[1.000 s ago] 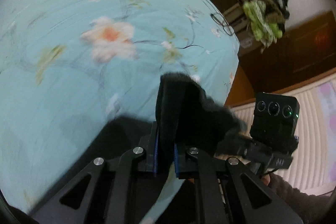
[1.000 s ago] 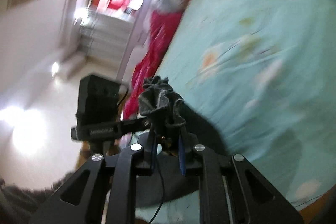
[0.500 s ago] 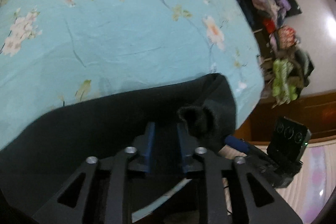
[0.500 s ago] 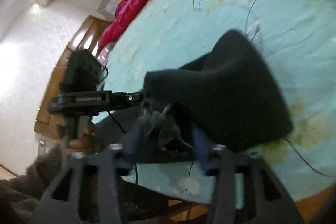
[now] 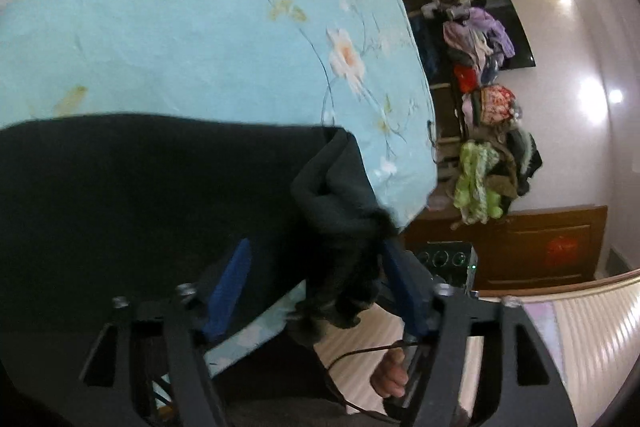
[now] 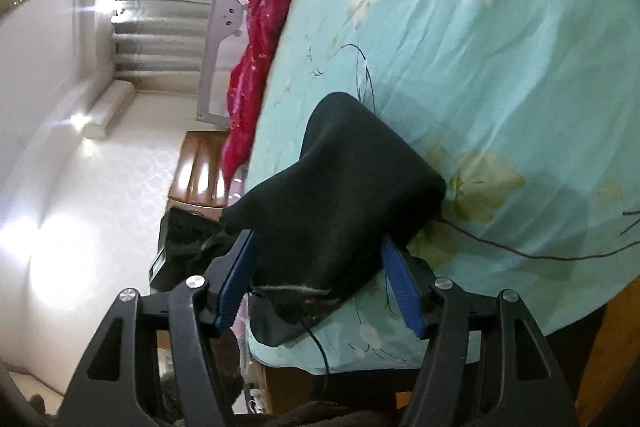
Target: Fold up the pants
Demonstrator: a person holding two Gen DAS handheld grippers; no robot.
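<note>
Ahead of the left hand-held gripper point(image 5: 316, 291), beyond the dark pants point(image 5: 140, 187), the bed point(image 5: 200, 27) lies open and flat. To its right the bed edge drops toward heaped clothes point(image 5: 484, 147). Left of the right hand-held gripper point(image 6: 318, 283), a red quilt point(image 6: 256, 51) and white rail point(image 6: 218, 27) line the bedside.

Right tool point(image 6: 318, 277) spread around black pants point(image 6: 344, 187).

The dark charcoal fleece pants point(image 5: 132, 187) lie spread along the near edge of the pale blue floral bedsheet point(image 5: 200, 27), one end bunched and overhanging.
</note>
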